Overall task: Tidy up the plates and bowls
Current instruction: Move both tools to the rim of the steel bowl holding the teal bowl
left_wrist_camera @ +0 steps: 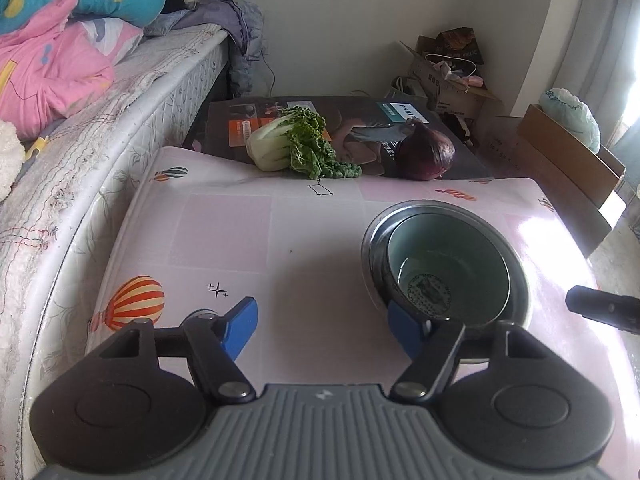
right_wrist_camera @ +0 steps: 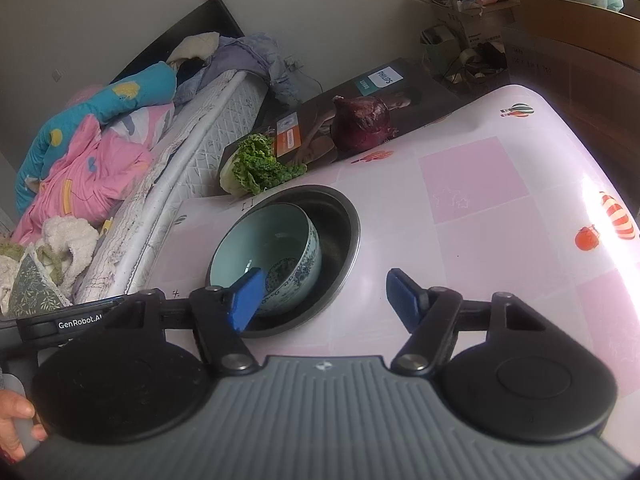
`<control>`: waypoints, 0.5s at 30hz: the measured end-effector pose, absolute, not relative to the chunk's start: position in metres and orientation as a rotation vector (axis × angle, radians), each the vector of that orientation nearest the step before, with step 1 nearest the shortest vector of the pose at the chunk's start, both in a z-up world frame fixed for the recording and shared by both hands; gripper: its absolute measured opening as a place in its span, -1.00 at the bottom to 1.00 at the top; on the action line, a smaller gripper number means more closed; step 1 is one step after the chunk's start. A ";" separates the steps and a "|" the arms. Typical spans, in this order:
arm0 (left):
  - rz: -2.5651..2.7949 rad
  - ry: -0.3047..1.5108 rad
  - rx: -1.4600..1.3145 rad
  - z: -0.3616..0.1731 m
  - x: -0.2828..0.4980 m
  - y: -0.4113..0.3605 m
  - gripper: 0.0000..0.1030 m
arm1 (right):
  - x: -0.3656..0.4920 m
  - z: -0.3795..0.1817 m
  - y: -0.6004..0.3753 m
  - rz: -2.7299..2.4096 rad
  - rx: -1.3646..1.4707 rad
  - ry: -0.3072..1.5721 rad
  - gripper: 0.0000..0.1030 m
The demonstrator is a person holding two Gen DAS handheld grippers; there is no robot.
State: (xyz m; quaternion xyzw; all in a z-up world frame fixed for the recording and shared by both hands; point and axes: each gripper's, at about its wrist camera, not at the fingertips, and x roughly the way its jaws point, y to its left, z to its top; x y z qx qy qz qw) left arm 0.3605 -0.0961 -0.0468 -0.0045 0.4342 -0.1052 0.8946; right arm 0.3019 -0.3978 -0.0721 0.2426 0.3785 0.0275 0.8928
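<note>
A pale green ceramic bowl with blue patterns sits tilted inside a metal basin on the pink table. In the right wrist view the bowl leans inside the basin. My left gripper is open and empty; its right fingertip is by the basin's near rim. My right gripper is open and empty; its left fingertip overlaps the bowl's near side.
A leafy green vegetable and a red onion lie on a dark Philips box at the table's far edge. A bed with bedding runs along the left. Cardboard boxes stand at the right.
</note>
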 end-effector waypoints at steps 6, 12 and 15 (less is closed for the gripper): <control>-0.256 0.973 -0.064 -0.064 0.382 -0.102 0.42 | 0.331 -0.092 -0.401 0.058 0.532 0.812 0.18; -0.237 1.013 -0.068 -0.075 0.393 -0.106 0.33 | 0.345 -0.110 -0.403 0.062 0.565 0.847 0.04; -0.234 1.022 -0.102 -0.078 0.399 -0.104 0.30 | 0.352 -0.117 -0.404 0.067 0.581 0.859 -0.01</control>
